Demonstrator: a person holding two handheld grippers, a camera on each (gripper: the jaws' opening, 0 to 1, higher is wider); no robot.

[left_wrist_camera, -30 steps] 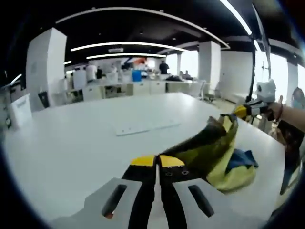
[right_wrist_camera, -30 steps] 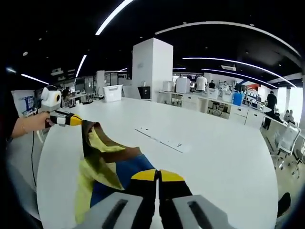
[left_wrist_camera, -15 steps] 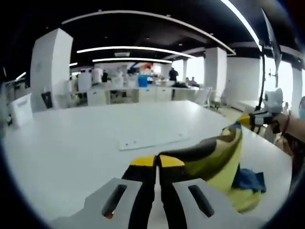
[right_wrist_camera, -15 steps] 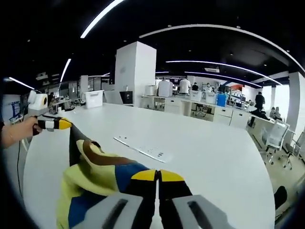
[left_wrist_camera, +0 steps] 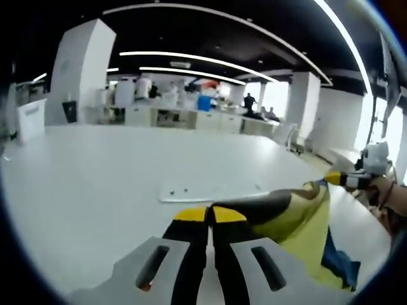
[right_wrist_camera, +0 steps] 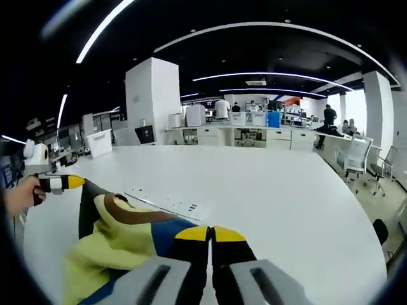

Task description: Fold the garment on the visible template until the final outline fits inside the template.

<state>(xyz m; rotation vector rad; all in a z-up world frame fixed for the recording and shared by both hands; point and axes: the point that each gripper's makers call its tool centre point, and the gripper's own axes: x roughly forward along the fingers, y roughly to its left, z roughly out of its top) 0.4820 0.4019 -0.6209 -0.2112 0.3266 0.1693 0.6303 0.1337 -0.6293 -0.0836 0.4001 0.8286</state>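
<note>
Both tools were clamped on the garment (right_wrist_camera: 121, 238): our left tool (left_wrist_camera: 209, 215) pinched one edge and our right tool (right_wrist_camera: 210, 234) another, each with jaws closed on fabric. We held the garment lifted and stretched between them above the white bench (left_wrist_camera: 95, 184). No fold was made, and we could not identify a template; we judged the task to be at an early stage.

The garment (left_wrist_camera: 299, 219) is soft cloth in yellow, dark brown and blue. It hangs in the air, stretched between the two grippers, and its lower part droops toward the white counter (left_wrist_camera: 95, 190). In the right gripper view the garment (right_wrist_camera: 127, 238) looks bunched, with a brown band across the yellow part and a blue patch beside it
</note>
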